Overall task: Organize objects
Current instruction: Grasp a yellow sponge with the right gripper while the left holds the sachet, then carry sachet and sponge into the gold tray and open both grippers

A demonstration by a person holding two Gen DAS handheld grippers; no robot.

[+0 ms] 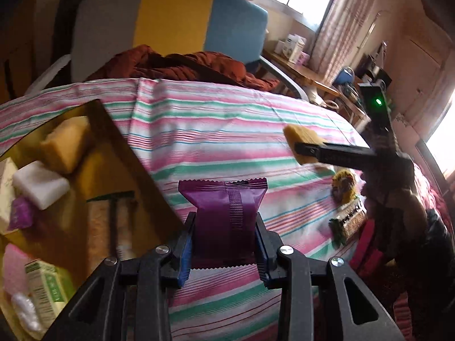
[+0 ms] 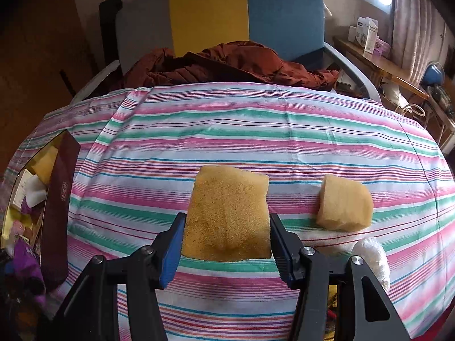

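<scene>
Left tool (image 1: 224, 244) around purple packet (image 1: 224, 213)

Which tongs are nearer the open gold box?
Left. The left tongs, shut on a purple packet, are right beside the gold box. The right tongs, gripping a yellow sponge, are further across the striped cloth.

text: none legible | green carton (image 1: 47, 289): print blurred | maroon box (image 2: 61, 196): emblem unreadable

Each wrist camera looks steeply down along its own fingers, close above the striped bedcover (image 2: 256, 130). Both face the tricolour chair (image 1: 170, 22).
</scene>
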